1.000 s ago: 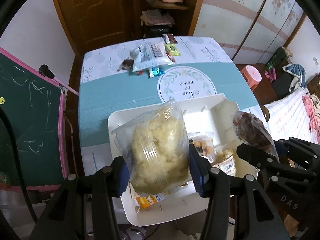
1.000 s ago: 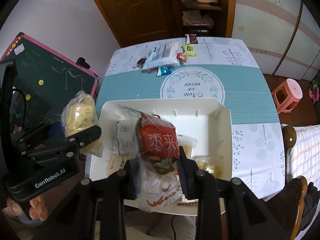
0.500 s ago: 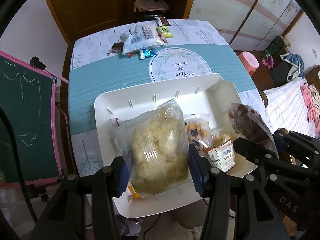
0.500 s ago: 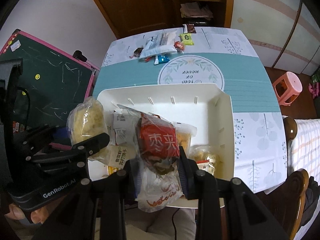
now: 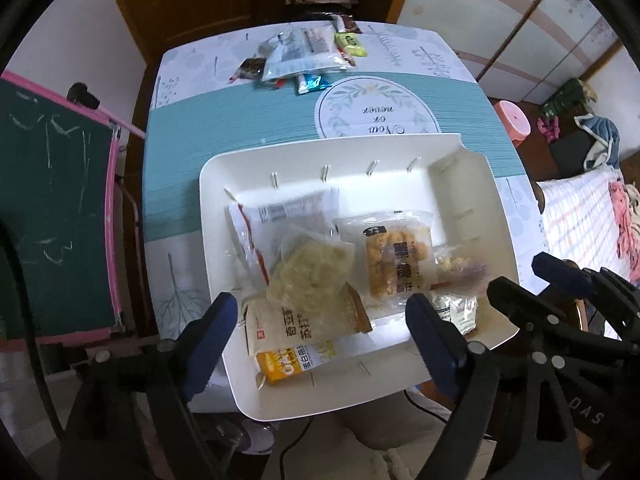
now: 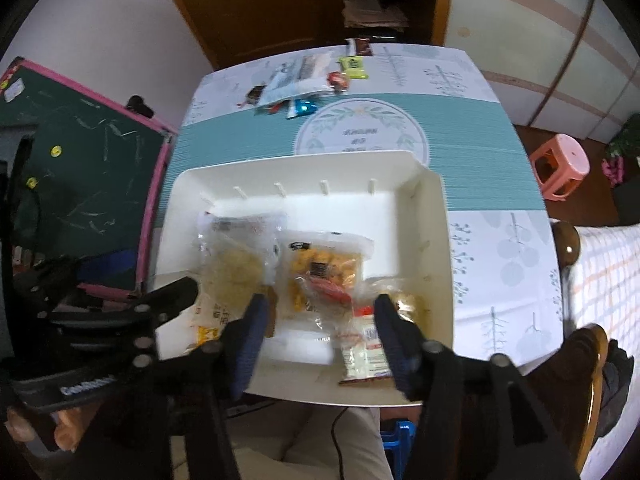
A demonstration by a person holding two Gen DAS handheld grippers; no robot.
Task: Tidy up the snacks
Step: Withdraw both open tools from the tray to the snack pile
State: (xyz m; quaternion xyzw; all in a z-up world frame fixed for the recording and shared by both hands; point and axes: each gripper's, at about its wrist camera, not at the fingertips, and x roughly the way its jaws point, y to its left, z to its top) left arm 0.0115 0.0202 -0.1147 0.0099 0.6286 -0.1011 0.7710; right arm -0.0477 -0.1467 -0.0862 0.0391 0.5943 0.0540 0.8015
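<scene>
Both claws hang spread wide and empty over the white tray's (image 5: pixel 472 152) near edge: left gripper (image 5: pixel 320 312), right gripper (image 6: pixel 318 316). Snack packets (image 5: pixel 312 272) lie heaped along the tray's near side. More snacks (image 5: pixel 304 56) sit at the table's (image 5: pixel 224 120) far edge.

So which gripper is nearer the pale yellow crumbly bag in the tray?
Left. The left gripper hangs open right over the pale yellow bag; the right gripper is open further right, above the red packet.

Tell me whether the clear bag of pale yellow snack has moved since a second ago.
Yes. The pale yellow snack bag has left the left gripper, now open, and lies down in the white tray on the other packets.
</scene>
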